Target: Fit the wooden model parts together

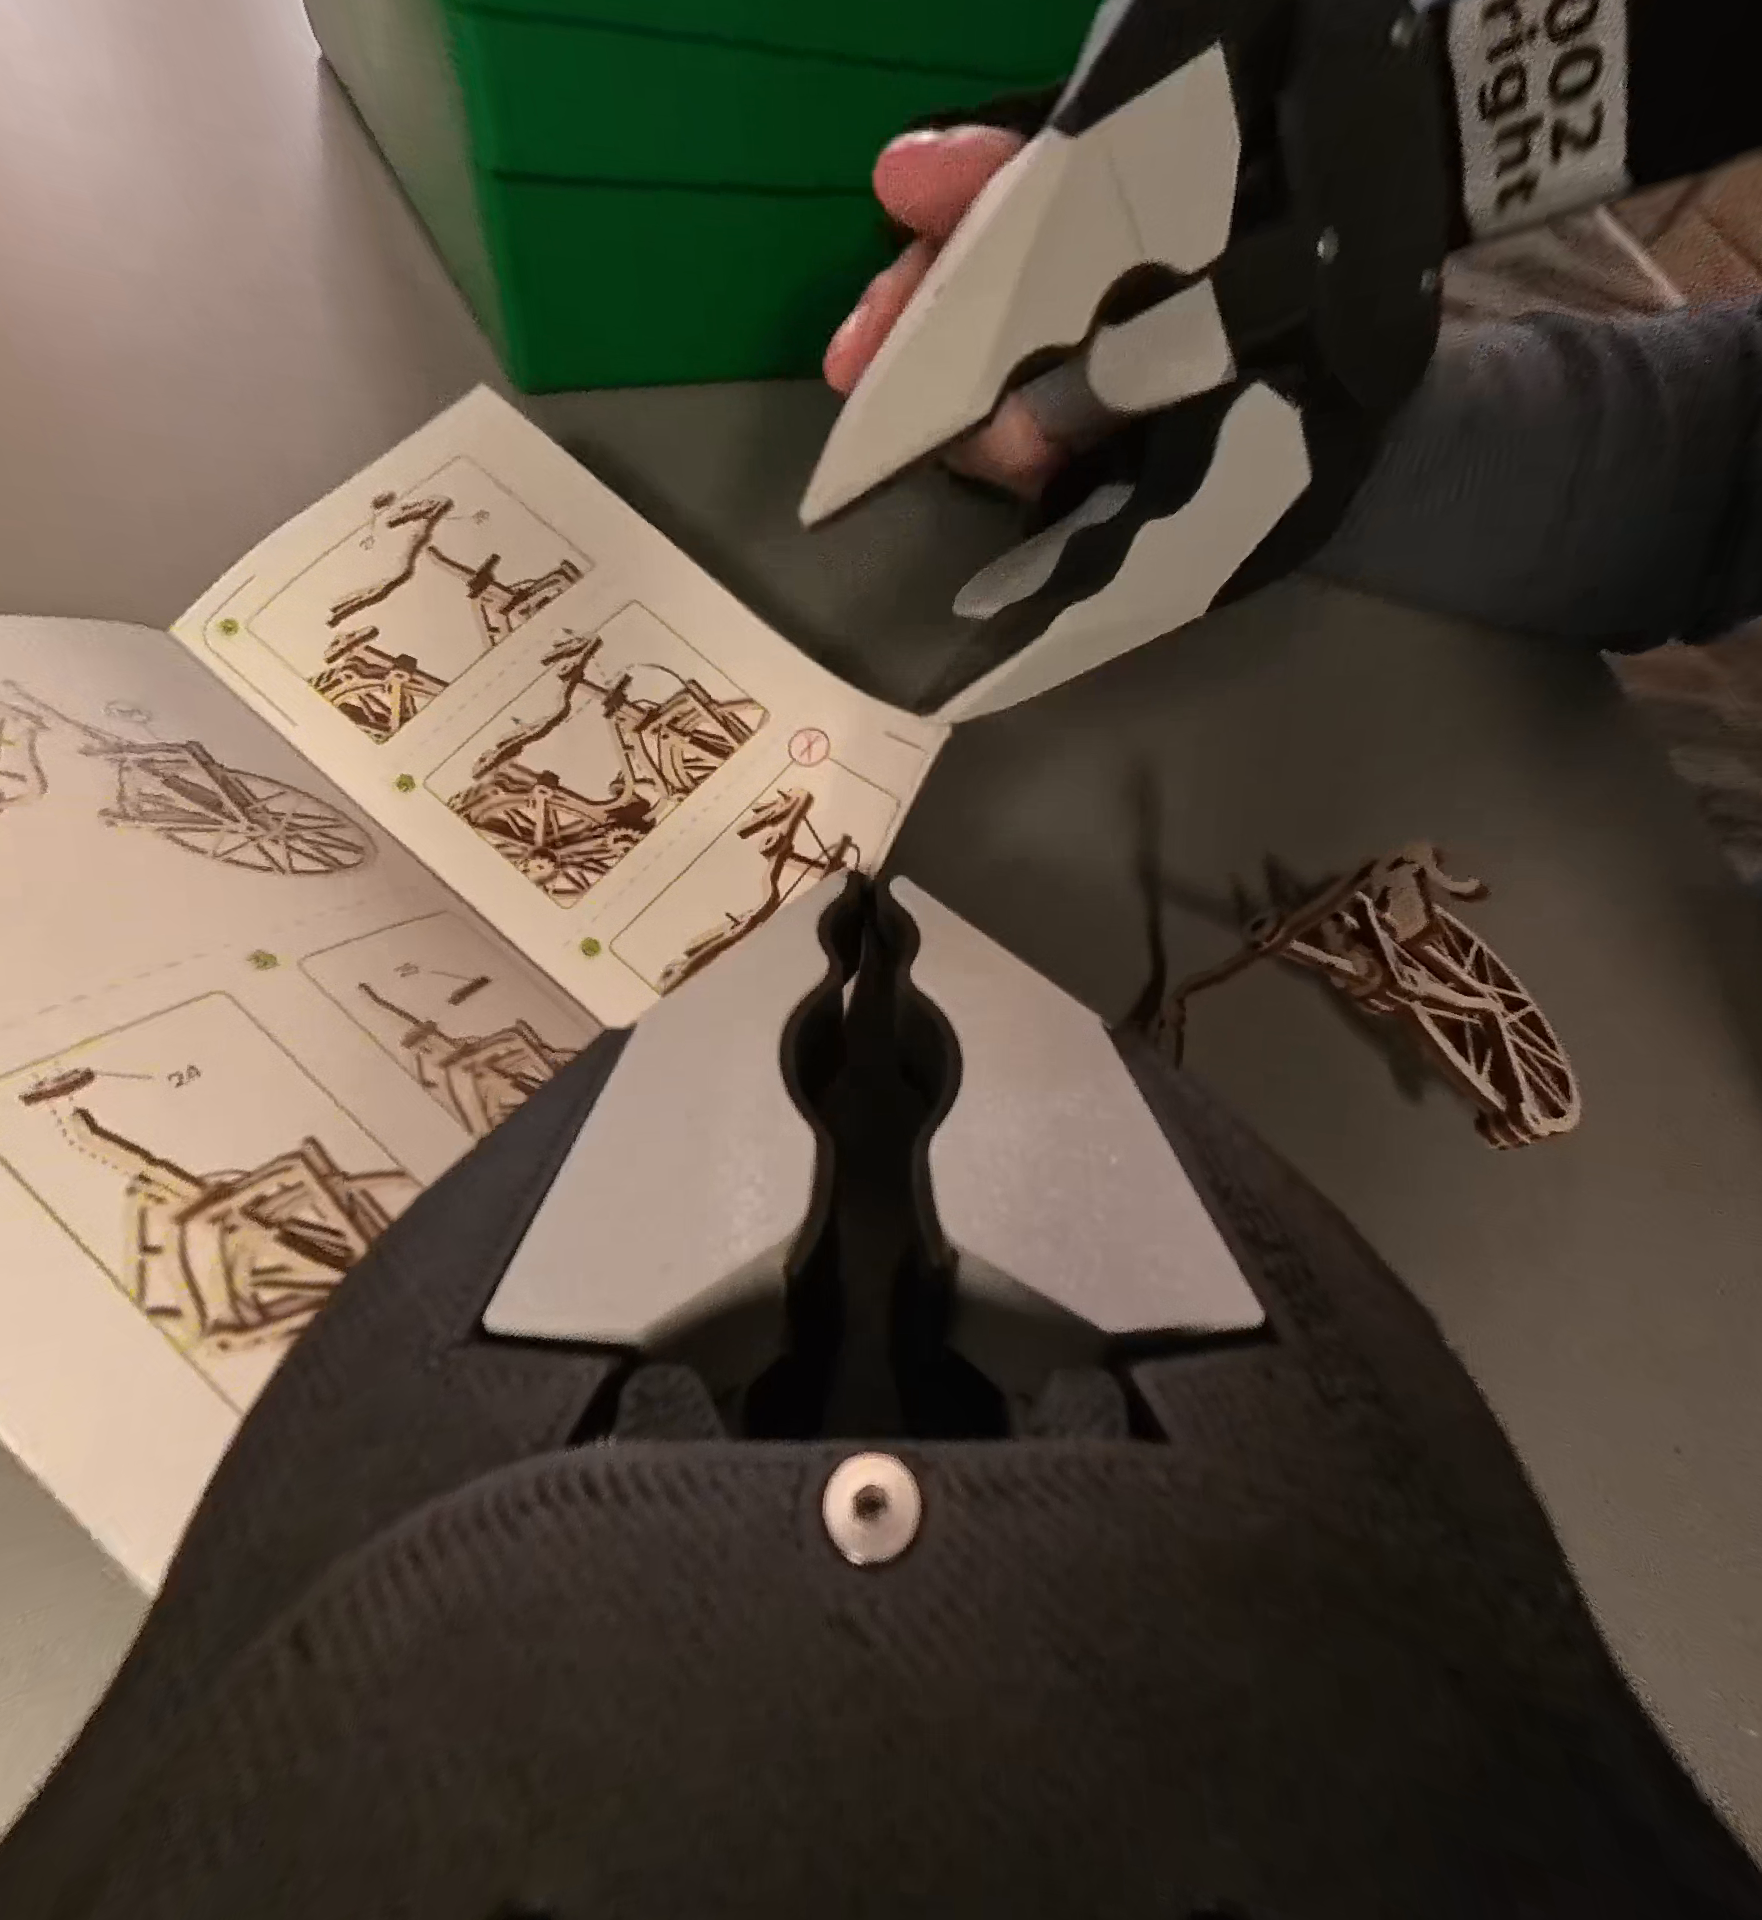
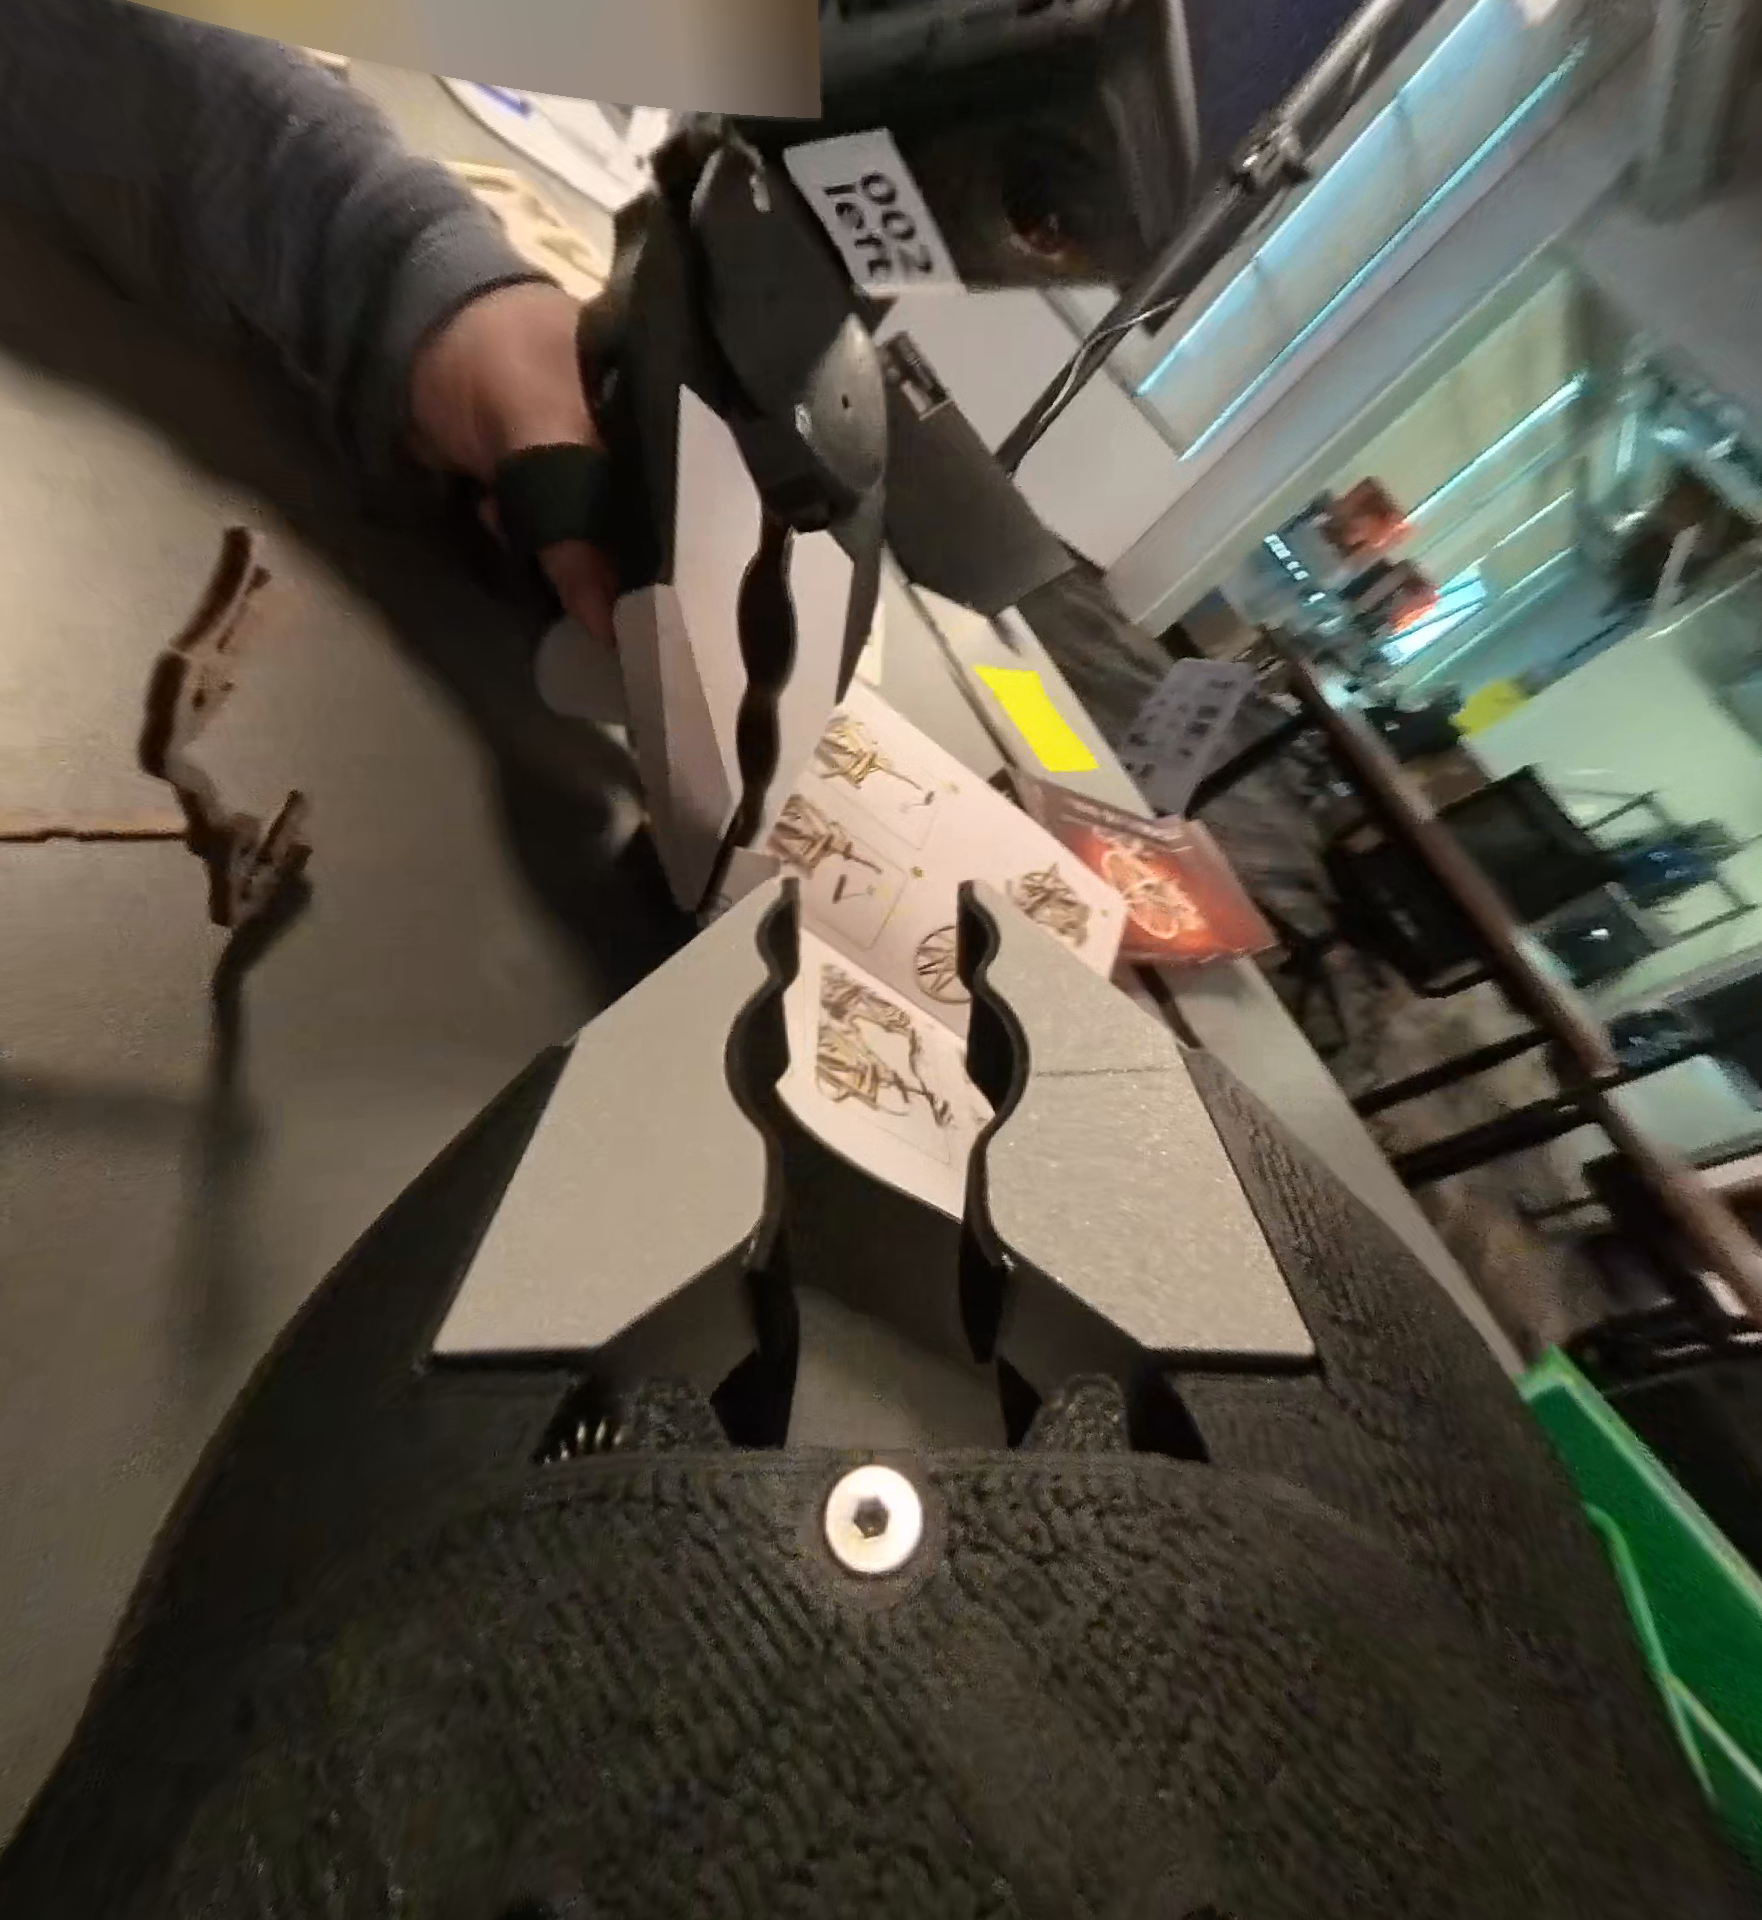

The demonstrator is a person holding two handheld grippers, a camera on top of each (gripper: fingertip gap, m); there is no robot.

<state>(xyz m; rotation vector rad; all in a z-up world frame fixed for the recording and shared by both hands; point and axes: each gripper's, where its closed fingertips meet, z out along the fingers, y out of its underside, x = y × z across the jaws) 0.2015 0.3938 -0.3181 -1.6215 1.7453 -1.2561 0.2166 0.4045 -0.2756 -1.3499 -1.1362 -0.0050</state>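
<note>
A partly built wooden model (image 1: 1417, 987), a spoked wheel with a frame and a thin stem, lies on the grey table (image 1: 1272, 1351) to the right of my left gripper. It also shows blurred in the right wrist view (image 2: 222, 769), far left. My left gripper (image 1: 864, 883) is shut with nothing visible between its jaws, its tip over the right edge of the open instruction booklet (image 1: 337, 883). My right gripper (image 2: 872, 899) is open and empty, raised above the booklet's far corner. It shows in the left wrist view (image 1: 872, 613), and the left gripper shows in the right wrist view (image 2: 716, 883).
A green box (image 1: 700, 187) stands behind the booklet and shows in the right wrist view (image 2: 1687, 1558). A red-orange card (image 2: 1168, 883) lies past the booklet (image 2: 918, 883). A yellow patch (image 2: 1033, 717) marks the table edge. A person's sleeves and hands hold both grippers.
</note>
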